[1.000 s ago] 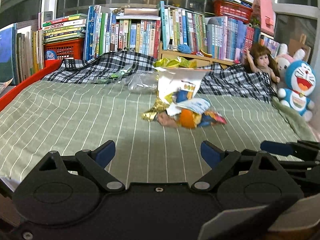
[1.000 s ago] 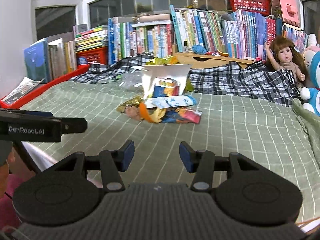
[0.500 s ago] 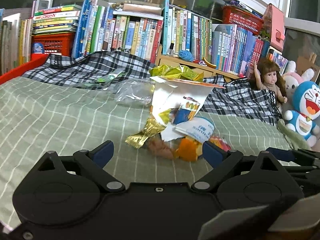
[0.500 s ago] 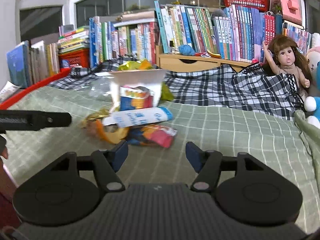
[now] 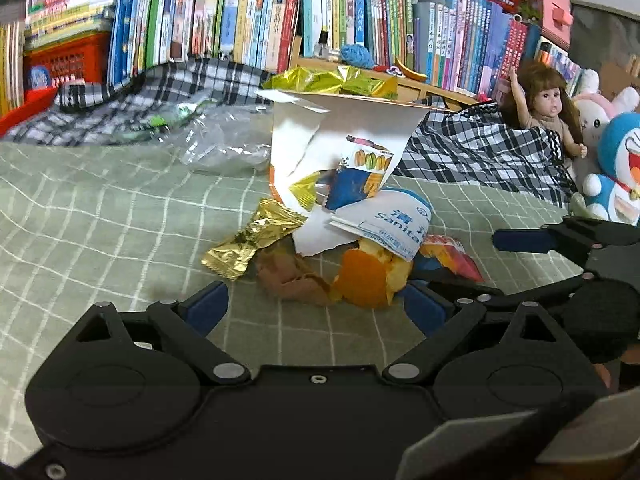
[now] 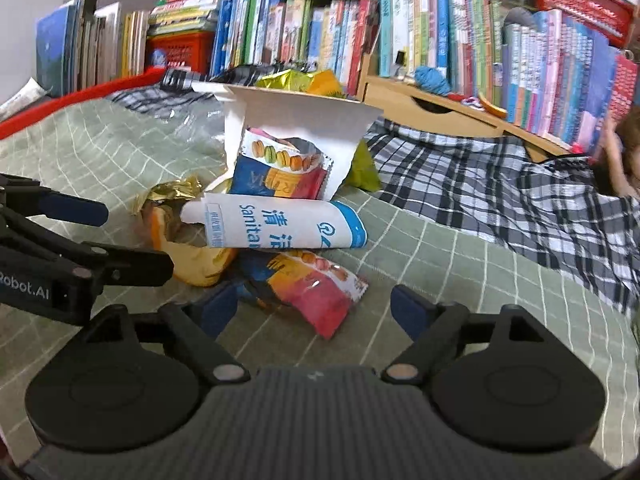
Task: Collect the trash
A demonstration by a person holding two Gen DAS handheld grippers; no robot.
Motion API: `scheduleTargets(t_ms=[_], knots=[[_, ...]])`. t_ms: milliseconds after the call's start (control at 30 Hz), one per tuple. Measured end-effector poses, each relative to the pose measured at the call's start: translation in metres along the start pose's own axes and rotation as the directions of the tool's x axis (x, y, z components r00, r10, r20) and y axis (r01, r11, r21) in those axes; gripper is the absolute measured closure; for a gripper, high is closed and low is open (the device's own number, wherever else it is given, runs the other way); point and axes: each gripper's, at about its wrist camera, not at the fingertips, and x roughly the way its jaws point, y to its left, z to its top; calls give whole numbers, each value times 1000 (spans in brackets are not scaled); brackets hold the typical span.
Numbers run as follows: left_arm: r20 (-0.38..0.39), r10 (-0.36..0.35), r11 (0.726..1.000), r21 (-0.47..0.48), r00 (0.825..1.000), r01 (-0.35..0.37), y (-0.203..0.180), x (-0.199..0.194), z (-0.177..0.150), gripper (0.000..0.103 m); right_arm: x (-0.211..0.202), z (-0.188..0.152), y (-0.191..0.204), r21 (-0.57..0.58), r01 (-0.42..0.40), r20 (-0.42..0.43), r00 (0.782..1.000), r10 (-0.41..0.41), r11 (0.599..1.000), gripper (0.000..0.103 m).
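Observation:
A trash pile lies on the green checked bedsheet. It holds a torn white paper bag, a gold wrapper, orange peel, brown crumpled paper and a white-blue packet. My left gripper is open just short of the peel and brown paper, touching nothing. My right gripper has its jaws opening. A red-orange snack wrapper lies between its fingertips, and the pads are not pressing on it. The two grippers flank the pile side by side.
A clear plastic bag lies behind the pile. A black-and-white plaid blanket runs along the back. Rows of books, a doll and plush toys stand beyond. A red bed rail borders the left.
Both grippers have moved in toward the trash pile and dipped lower, so the pile fills more of each view. The right gripper's jaws have widened; the left stays wide open.

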Motion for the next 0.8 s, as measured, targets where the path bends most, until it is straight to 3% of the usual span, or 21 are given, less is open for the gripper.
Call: scheduleTargets(t_ms=[133, 200, 333, 400, 467, 533, 800], knots=[[-43, -64, 992, -111, 997, 59, 7, 13, 7, 23, 11, 8, -6, -11, -47, -6, 999, 47, 999, 8], [-47, -52, 994, -98, 998, 47, 6, 19, 9, 39, 17, 8, -5, -18, -63, -19, 998, 63, 998, 8], [-42, -13, 999, -46, 999, 11, 2, 21, 9, 59, 29, 3, -2, 29, -119, -43, 992, 120, 993, 10], [-34, 3, 1000, -28, 999, -4, 2, 18, 9, 76, 27, -1, 2, 39, -131, -23, 991, 132, 991, 19], [-28, -3, 1000, -24, 1000, 3, 5, 13, 9, 83, 20, -3, 6, 41, -135, -8, 991, 136, 990, 32], [-31, -25, 999, -41, 999, 23, 10, 7, 8, 87, 13, -4, 10, 47, -129, -2, 992, 130, 990, 43], [-3, -16, 999, -36, 1000, 16, 17, -25, 0, 90, -17, -10, 23, 62, -115, 31, 993, 113, 991, 51]])
